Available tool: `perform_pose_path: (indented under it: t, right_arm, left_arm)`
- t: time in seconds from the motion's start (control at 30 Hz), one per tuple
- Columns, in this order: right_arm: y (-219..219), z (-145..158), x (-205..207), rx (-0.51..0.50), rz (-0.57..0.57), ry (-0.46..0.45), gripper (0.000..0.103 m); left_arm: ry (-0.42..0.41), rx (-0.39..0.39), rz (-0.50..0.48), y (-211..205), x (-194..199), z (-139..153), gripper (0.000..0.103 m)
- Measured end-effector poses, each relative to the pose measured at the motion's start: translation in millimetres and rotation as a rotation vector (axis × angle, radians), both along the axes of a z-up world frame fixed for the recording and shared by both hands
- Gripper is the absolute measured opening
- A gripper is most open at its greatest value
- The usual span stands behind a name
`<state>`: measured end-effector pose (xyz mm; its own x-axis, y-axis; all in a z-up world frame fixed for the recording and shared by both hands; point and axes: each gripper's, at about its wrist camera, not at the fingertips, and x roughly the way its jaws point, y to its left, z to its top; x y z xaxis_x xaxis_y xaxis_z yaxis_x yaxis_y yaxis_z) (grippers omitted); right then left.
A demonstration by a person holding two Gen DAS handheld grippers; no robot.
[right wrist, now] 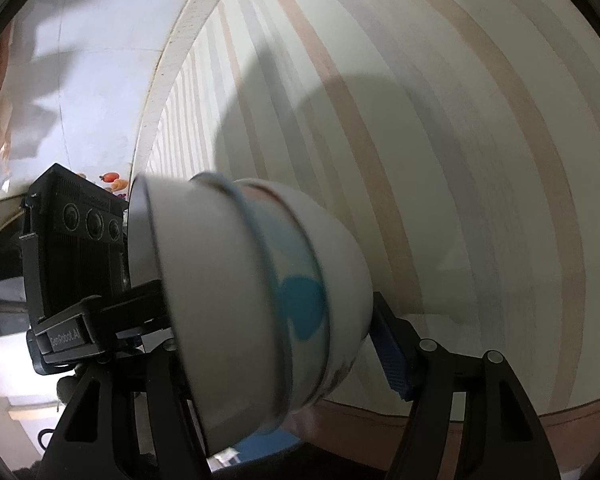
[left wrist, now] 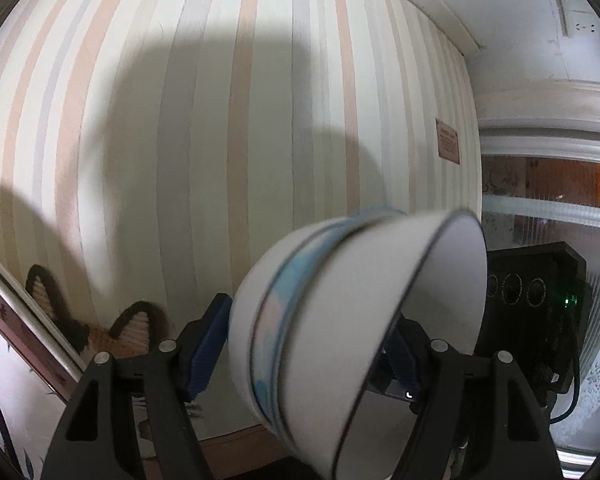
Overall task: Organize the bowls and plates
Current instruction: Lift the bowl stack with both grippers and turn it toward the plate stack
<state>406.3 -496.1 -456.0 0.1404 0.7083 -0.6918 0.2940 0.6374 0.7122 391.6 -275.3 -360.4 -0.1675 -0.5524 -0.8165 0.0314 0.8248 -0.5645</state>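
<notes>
Between the blue-padded fingers of my left hand-held gripper (left wrist: 306,350) sits a nested stack of white ceramic bowls (left wrist: 352,332), the inner bowl carrying a blue and pink painted band, the outer one a thin dark rim line. In the left wrist view the stack is tipped on its side, its mouth turned toward the right, with one blue finger pad (left wrist: 206,350) at its left wall and the other at its right rim; the fingers look pinched on the stack.

In the right wrist view the same stack of white ceramic bowls (right wrist: 256,304) lies sideways between the fingers of my right hand-held gripper (right wrist: 278,342), mouth toward the left, base toward the right. The right blue finger pad (right wrist: 392,354) stands just beside the base; I cannot tell whether it presses the stack. The black body of the left hand-held gripper (right wrist: 76,264) meets the rim at the left.

Behind both stands a wall of cream wallpaper with beige and grey vertical stripes (left wrist: 228,128). Motion blur softens the bowl edges.
</notes>
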Motion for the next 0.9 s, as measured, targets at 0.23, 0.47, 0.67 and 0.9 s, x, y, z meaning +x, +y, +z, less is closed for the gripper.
perform_pose_path:
  t: [0.23, 0.47, 0.67, 0.9]
  right_arm:
    - [2, 9, 7, -0.04, 0.027, -0.04, 0.069]
    - [11, 19, 10, -0.082, 0.059, -0.087, 0.069]
    - [15, 39, 11, -0.102, 0.092, -0.145, 0.069]
    - [40, 63, 21, -0.116, 0.151, -0.197, 0.069]
  left_arm:
    - [-0.027, -0.003, 0.016, 2, 4, 1, 0.069]
    - [-0.067, -0.001, 0.027, 10, 3, 12, 0.069]
    - [-0.108, -0.011, 0.059, 24, 6, 28, 0.069]
    - [-0.147, -0.013, 0.125, 61, 6, 50, 0.069]
